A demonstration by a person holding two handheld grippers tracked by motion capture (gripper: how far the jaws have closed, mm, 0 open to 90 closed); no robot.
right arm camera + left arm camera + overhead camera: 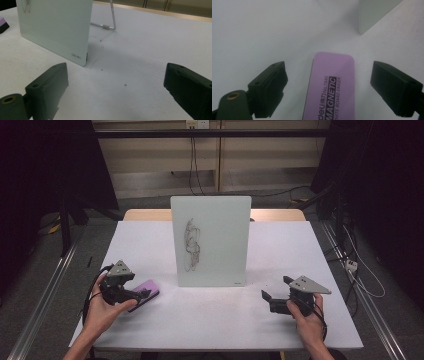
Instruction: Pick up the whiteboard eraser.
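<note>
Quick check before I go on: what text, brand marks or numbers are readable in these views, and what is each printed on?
"deli" with two characters after it too small to read, then "No.7840": purple eraser.
"MAGNETIC": same eraser, white letters on a dark bar.
"WHITE BOARD ERASER": same eraser, under that bar.
"deli": lower corner of the whiteboard; the same mark in the high view is too small to read.
The black scribble on the whiteboard is not writing.

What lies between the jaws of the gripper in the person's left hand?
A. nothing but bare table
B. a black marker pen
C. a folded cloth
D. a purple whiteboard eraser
D: in the left gripper view a purple eraser printed "MAGNETIC WHITE BOARD ERASER" lies flat on the white table between the left gripper's two black jaws, with a gap showing on each side.
</note>
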